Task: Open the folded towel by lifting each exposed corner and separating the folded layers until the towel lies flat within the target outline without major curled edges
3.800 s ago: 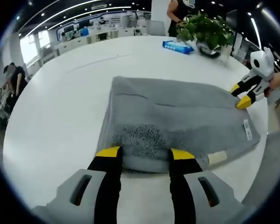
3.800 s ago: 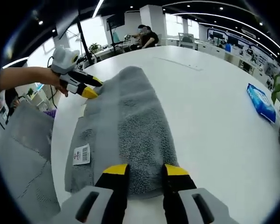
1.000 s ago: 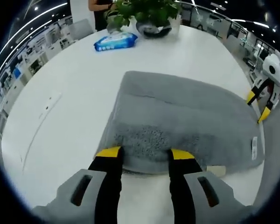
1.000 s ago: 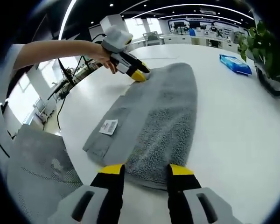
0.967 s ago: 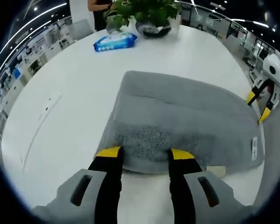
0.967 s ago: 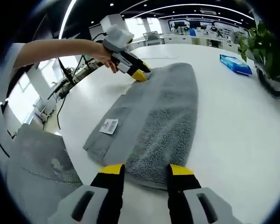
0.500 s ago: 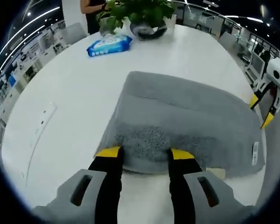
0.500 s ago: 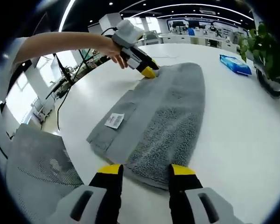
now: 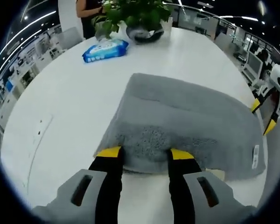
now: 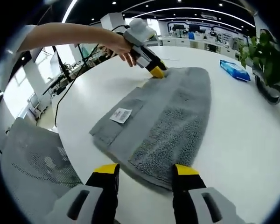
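I see the grey towel (image 9: 186,121) still folded on the white desk (image 9: 70,107). My left gripper (image 9: 141,153) has its jaws parted at one short end; my right gripper (image 10: 146,170) (jaws also apart, gripping nothing) sits at the opposite end.

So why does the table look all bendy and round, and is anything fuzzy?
It's the fisheye lens: in the left gripper view the white table curves around the grey towel; in the right gripper view its far edge bows too. The towel looks sharp near the jaws, while the potted plant at the rim is stretched and soft.
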### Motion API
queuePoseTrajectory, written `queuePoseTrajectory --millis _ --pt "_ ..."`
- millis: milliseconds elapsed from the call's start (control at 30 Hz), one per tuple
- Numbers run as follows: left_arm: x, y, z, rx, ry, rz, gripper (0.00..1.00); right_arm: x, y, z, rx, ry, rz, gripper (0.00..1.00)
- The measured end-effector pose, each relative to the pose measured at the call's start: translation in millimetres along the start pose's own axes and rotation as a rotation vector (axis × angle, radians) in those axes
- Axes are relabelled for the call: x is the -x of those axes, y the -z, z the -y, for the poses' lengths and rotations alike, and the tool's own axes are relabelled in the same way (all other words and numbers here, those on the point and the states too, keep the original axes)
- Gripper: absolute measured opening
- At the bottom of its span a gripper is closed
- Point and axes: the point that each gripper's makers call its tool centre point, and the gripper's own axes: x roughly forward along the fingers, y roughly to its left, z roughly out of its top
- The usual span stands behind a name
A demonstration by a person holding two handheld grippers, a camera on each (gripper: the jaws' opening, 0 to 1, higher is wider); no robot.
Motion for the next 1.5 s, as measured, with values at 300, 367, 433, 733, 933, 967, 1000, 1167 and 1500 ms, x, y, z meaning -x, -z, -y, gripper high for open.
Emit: queuePoseTrajectory --millis 300,367,433,733,933,967,1000,1167,1500 --pt "18.0 -5.7 15.1 0.094 -0.045 0.075 0.26 16.9 -24.7 -9.1 0.04 0.033 0.124 0.47" --pt "25.2 -10.8 23.0 0.169 -0.027 0.135 0.25 20.7 -32.3 -15.2 0.066 0.03 0.149 0.46" --pt "34.9 -13.5 26.1 0.223 -0.038 0.18 0.25 22.3 -41.5 -24.7 0.089 0.009 0.172 0.46" --pt "83.4 -12.2 60.9 0.248 -0.122 0.29 0.25 9.3 -59.9 -75.4 0.299 -0.081 0.18 0.46" --pt "110.8 0.3 79.6 0.262 -0.214 0.32 0.25 -0.2 -61.7 -87.2 0.35 -0.087 0.174 0.44" --pt "114.7 1.4 82.7 0.281 -0.225 0.331 0.25 -2.3 -61.4 -87.5 0.361 -0.083 0.171 0.43" --pt "118.3 1.7 85.1 0.307 -0.241 0.351 0.25 -6.0 -59.8 -87.0 0.376 -0.072 0.162 0.43" --pt "133.7 14.3 111.4 0.345 -0.288 0.411 0.25 -19.4 -55.4 -91.4 0.391 -0.068 0.143 0.4" --pt "165.5 65.3 133.1 0.535 -0.47 0.492 0.24 -42.6 -50.3 -98.4 0.441 -0.069 0.095 0.35"
